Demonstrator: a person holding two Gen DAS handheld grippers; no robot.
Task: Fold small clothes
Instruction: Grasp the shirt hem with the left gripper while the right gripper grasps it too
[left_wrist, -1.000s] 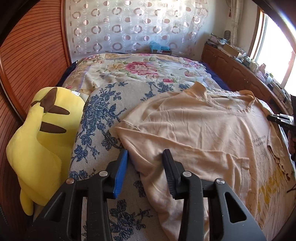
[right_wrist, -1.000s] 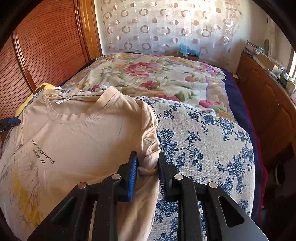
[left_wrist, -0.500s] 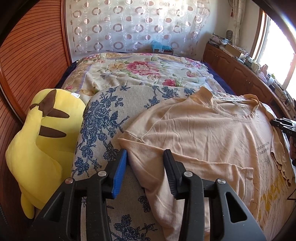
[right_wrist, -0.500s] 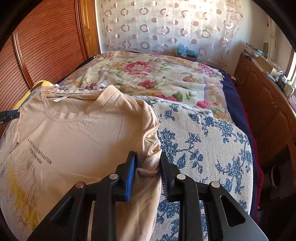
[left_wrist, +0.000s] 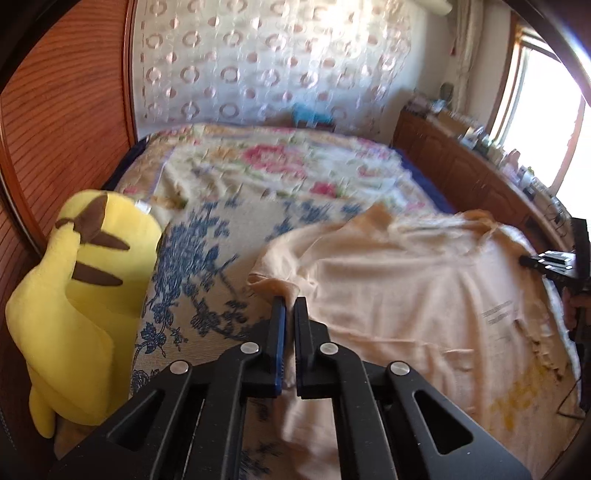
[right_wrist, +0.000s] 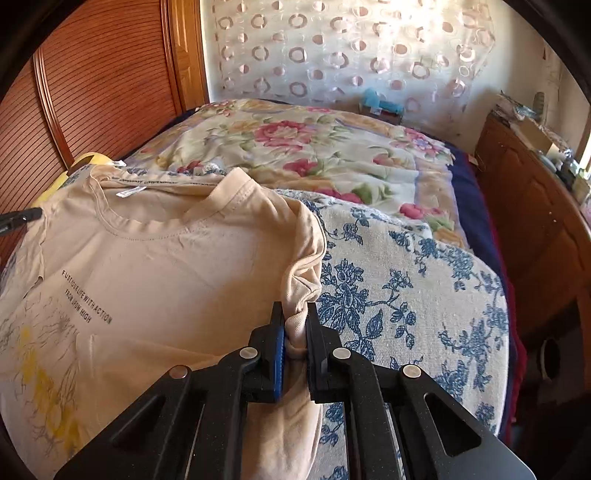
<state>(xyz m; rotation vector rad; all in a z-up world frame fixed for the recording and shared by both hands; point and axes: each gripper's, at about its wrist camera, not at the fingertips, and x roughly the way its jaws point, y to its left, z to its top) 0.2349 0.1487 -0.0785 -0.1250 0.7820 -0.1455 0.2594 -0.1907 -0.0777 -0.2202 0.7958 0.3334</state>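
Beige T-shirt (right_wrist: 155, 273) is lying spread front-up on the blue floral blanket (right_wrist: 413, 273) covering the bed (right_wrist: 469, 206), printed text and yellow graphic showing. Left gripper (left_wrist: 289, 301) jaws are clenched on the shirt's left sleeve edge, fabric bunching at the tips. Right gripper (right_wrist: 295, 308) jaws are closing, pinching a gathered fold of the right sleeve between the pads. Yellow plush toy (left_wrist: 77, 295) is sitting just beside the blanket, against the wooden wall panel (left_wrist: 66, 96). Flowered quilt (right_wrist: 306, 151) is lying farther up the bed. Left view is motion-blurred.
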